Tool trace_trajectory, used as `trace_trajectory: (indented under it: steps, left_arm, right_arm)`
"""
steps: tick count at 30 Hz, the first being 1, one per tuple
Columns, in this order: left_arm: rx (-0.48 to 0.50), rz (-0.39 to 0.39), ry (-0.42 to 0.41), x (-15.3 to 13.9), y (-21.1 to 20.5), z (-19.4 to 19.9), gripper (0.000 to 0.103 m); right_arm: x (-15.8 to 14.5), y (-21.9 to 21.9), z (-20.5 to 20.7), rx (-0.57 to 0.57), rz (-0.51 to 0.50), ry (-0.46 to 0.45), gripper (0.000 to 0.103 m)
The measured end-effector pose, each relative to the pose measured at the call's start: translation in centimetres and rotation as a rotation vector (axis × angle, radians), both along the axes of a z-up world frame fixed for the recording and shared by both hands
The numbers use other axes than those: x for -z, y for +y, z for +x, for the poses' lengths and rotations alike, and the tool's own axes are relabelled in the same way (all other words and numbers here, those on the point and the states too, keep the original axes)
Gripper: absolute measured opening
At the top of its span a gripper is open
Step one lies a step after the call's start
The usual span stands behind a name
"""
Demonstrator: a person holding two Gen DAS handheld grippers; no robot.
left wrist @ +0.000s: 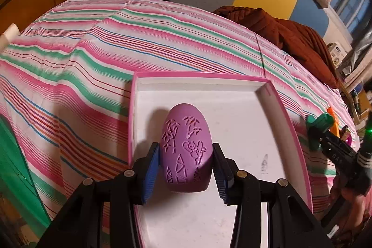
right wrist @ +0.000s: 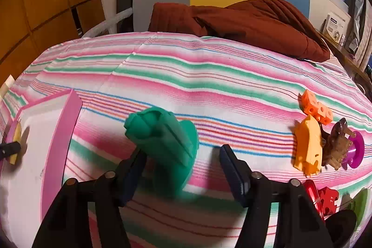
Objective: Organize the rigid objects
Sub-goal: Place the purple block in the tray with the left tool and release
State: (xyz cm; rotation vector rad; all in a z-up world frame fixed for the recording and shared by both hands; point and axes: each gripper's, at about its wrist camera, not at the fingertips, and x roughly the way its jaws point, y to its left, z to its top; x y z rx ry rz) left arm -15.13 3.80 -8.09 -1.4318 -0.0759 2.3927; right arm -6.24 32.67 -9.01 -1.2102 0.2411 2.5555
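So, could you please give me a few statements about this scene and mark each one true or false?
1. The purple egg is held by the left gripper. True.
2. The tray is full of toys. False: only the egg is over it.
3. The right gripper grips the green toy. False: one pad is clear of it.
4. An orange toy lies on the striped sheet. True.

Your white tray (left wrist: 244, 113) lies open right of the purple egg (left wrist: 186, 150); its pink rim walls the sides. Far striped cloth (right wrist: 197, 66) is clear; toy cluster (right wrist: 325, 143) crowds the right.
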Motion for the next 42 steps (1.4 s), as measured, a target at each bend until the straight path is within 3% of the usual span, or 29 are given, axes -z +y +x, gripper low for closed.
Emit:
trace_trajectory:
  steps: [2,18,20,21,24,26,36,42]
  left_arm:
    - [0.003,-0.013,0.012,0.0,0.1,-0.1,0.044]
    - [-0.099,-0.072,0.063,0.2,1.3,-1.6,0.045]
    - [-0.104,-0.055,0.085,-0.3,1.1,-1.0,0.053]
    - [-0.109,-0.048,0.100,-0.7,0.9,-0.6,0.065]
    - [-0.124,0.008,0.139,-1.8,-0.1,0.7,0.082]
    - [-0.141,0.008,0.161,-2.2,-0.6,1.7,0.088]
    - [-0.095,0.038,0.129,-1.5,-1.1,6.5,0.095]
    - [-0.068,0.025,0.157,-1.5,-0.6,8.2,0.098]
  right_arm:
    - [-0.1,0.0,-0.2,-0.004,0.000,0.014,0.043]
    - [0.0,-0.2,0.0,0.000,0.041,0.037,0.042]
    - [0.0,-0.3,0.0,0.000,0.043,0.037,0.042]
    - [0.0,-0.3,0.0,0.000,0.044,0.037,0.042]
    - [0.1,-0.2,-0.1,0.000,0.047,0.036,0.042]
    - [0.2,-0.3,0.0,0.001,0.049,0.037,0.042]
    - [0.2,0.0,0.3,0.006,0.036,0.053,0.041]
    - [0.0,1.4,1.7,0.057,-0.040,0.096,0.041]
